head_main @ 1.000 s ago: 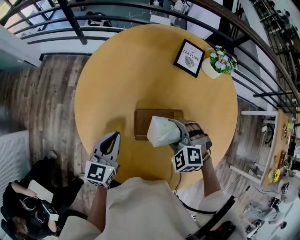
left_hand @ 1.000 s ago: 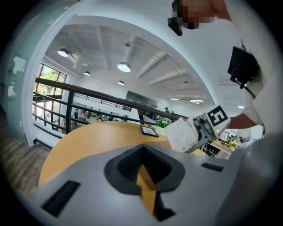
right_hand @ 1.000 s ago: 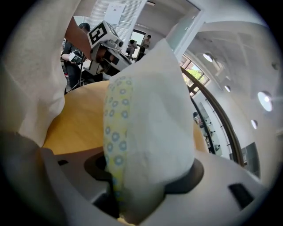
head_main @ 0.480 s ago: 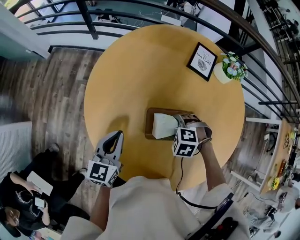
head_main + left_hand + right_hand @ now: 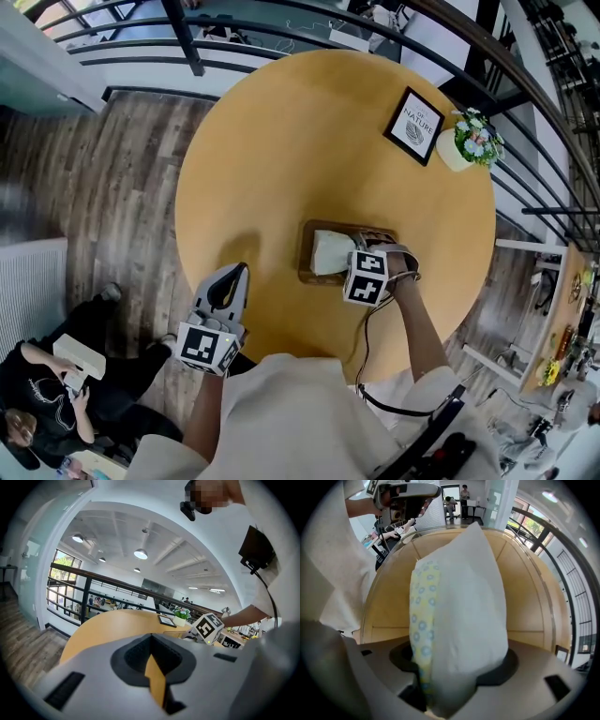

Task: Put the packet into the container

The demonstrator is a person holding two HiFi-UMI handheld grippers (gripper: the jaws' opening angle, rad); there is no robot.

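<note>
My right gripper (image 5: 349, 260) is shut on a white packet (image 5: 329, 252) with a yellow and blue dotted edge. The packet sits low inside the brown wooden container (image 5: 323, 226) in the middle of the round table (image 5: 281, 141). In the right gripper view the packet (image 5: 459, 606) stands upright between the jaws of that gripper (image 5: 454, 677), and the container's wooden walls (image 5: 529, 597) surround it. My left gripper (image 5: 229, 277) hovers over the table's near left edge, shut and holding nothing. In its own view the left gripper (image 5: 151, 639) looks across the table.
A black-framed sign (image 5: 413, 125) and a small flower pot (image 5: 473, 141) stand at the table's far right. A dark railing (image 5: 281, 37) curves behind the table. A person (image 5: 37, 394) sits on the floor at lower left.
My right gripper has carried the packet forward and down, from above the container's near side into it. The left gripper has stayed where it was.
</note>
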